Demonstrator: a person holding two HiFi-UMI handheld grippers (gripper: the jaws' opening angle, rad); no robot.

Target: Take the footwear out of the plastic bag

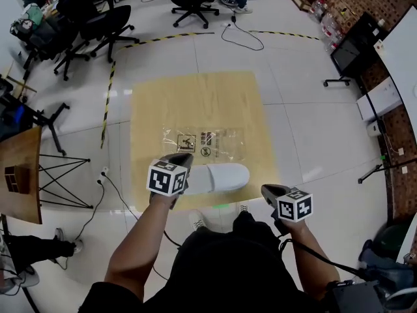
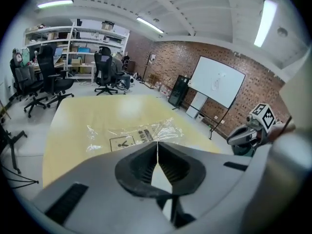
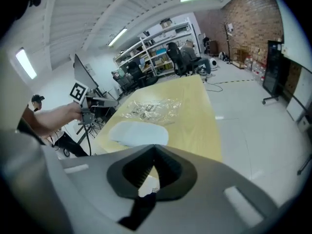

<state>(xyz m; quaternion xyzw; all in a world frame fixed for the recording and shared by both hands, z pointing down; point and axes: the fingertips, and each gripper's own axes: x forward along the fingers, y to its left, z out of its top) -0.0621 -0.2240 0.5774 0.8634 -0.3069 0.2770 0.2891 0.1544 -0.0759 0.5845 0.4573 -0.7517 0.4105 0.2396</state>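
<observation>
A white slipper (image 1: 219,177) lies on the yellow floor mat (image 1: 195,96) near its front edge, outside the clear plastic bag (image 1: 210,142), which lies flat just beyond it. My left gripper (image 1: 184,156) hangs over the slipper's left end, jaws shut, nothing in them. My right gripper (image 1: 268,189) hovers off the mat's front right corner, also shut and empty. In the left gripper view the shut jaws (image 2: 157,144) point toward the bag (image 2: 136,135). In the right gripper view the shut jaws (image 3: 155,146) point at the slipper (image 3: 139,133) and the bag (image 3: 151,107).
Office chairs (image 1: 98,25) stand beyond the mat at the back left. A wooden table (image 1: 19,175) and a wire stand (image 1: 62,181) are at the left, with a cable (image 1: 114,191) on the floor. A black screen on a stand (image 1: 348,47) is at the right.
</observation>
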